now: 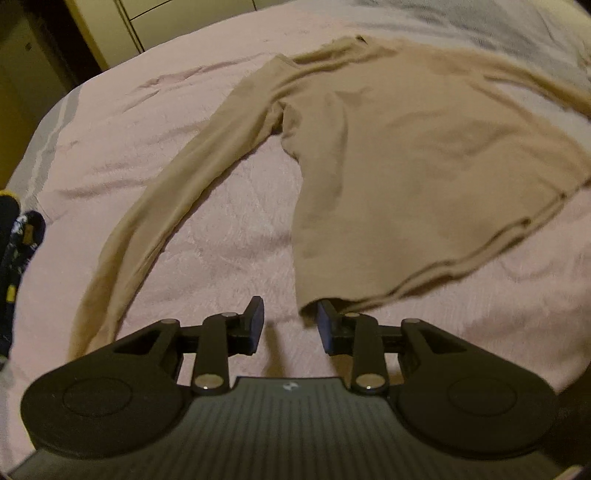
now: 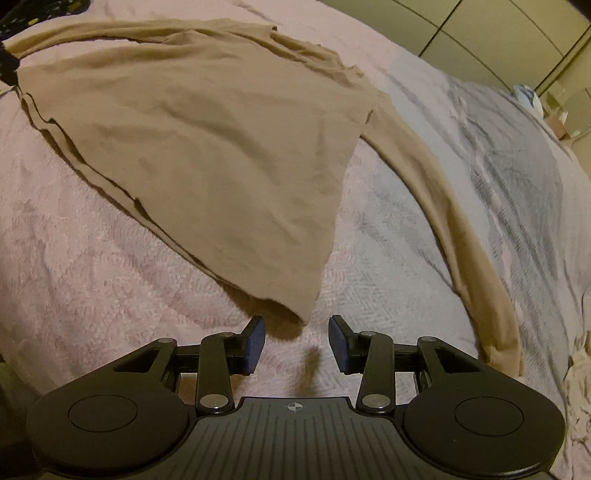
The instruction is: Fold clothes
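Note:
A tan long-sleeved top (image 1: 406, 155) lies spread flat on a pink bedspread (image 1: 221, 240), hem toward me. In the left wrist view one sleeve (image 1: 166, 206) curves down to the left. My left gripper (image 1: 290, 325) is open just below the top's near left hem corner (image 1: 306, 306), with only bedspread between its fingers. In the right wrist view the same top (image 2: 207, 147) fills the upper left and its other sleeve (image 2: 461, 229) runs down the right. My right gripper (image 2: 297, 343) is open just below the near right hem corner (image 2: 295, 314), holding nothing.
A grey-blue patterned part of the bedspread (image 2: 517, 177) lies to the right. Pale cabinet doors (image 2: 480, 33) stand beyond the bed. A dark patterned cloth (image 1: 18, 243) shows at the left edge. A pale crumpled cloth (image 2: 580, 373) lies at the far right.

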